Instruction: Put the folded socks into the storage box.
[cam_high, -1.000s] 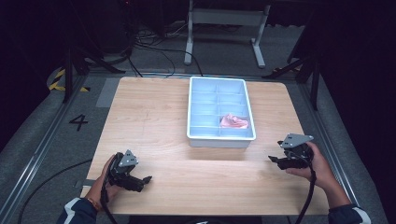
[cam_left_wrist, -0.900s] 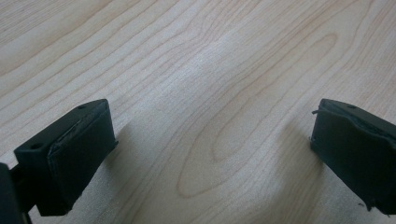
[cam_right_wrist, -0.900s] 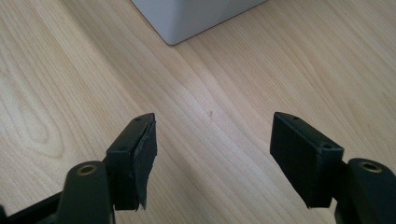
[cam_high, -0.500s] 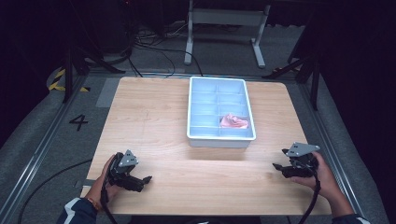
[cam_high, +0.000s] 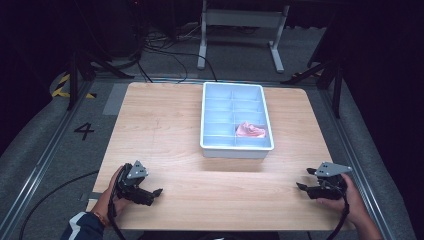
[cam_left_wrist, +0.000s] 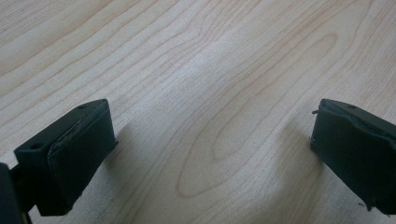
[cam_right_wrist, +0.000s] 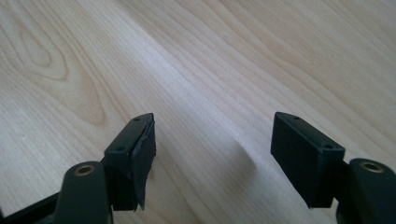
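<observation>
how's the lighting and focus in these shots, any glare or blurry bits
High view: table evenly lit, surroundings nearly black, the white tray casting a soft shadow along its near edge. Left gripper view: pale sheen on the wood between the open jaws, near jaw edges soft, left gripper shadowing the grain. Right gripper view: right gripper fairly sharp, far wood blurred.
</observation>
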